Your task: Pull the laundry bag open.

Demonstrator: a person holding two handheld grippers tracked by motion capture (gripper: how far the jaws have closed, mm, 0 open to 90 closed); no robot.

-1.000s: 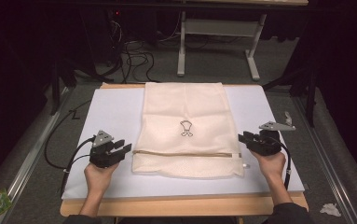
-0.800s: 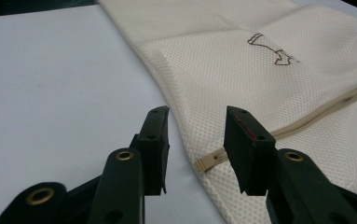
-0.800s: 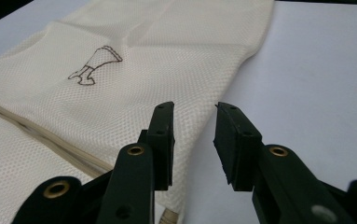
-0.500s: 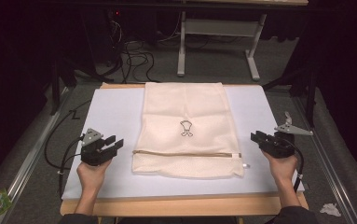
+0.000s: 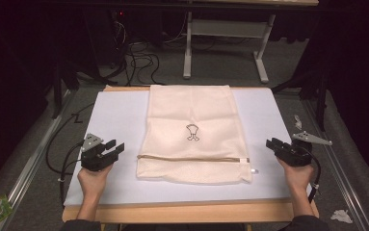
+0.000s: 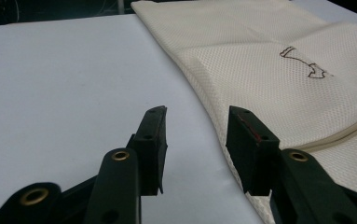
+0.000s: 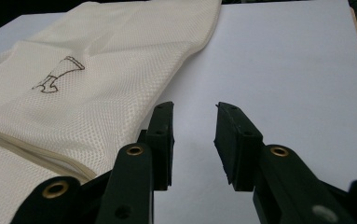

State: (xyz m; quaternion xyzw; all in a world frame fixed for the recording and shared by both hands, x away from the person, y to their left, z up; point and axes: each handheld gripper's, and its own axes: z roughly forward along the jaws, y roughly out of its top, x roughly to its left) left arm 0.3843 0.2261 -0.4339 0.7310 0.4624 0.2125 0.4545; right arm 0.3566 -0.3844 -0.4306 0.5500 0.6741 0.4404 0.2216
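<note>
At the near edge of the desk [image 5: 124,214] we held both claws low, one at each side of the cream mesh bag [image 5: 194,137]. Our left claw [image 5: 116,148] stood part open with nothing between its jaws, which had just been opening; in the left gripper view the bag's left edge ran just beside its right jaw, apart from the pads. Our right claw [image 5: 271,143] was also part open and empty, resting near the white sheet's [image 5: 114,115] right border, well apart from the bag's right edge.

The bag lay flat in the middle of the sheet, its zipper [image 5: 191,158] running left to right across the near part and looking shut, with the pull [image 5: 247,160] at the right end, and a small printed mark [image 5: 192,133] farther up.

We judged this the approach before any grasp. The next move called for bringing a claw in onto the bag, perhaps the right one onto that small pull.
</note>
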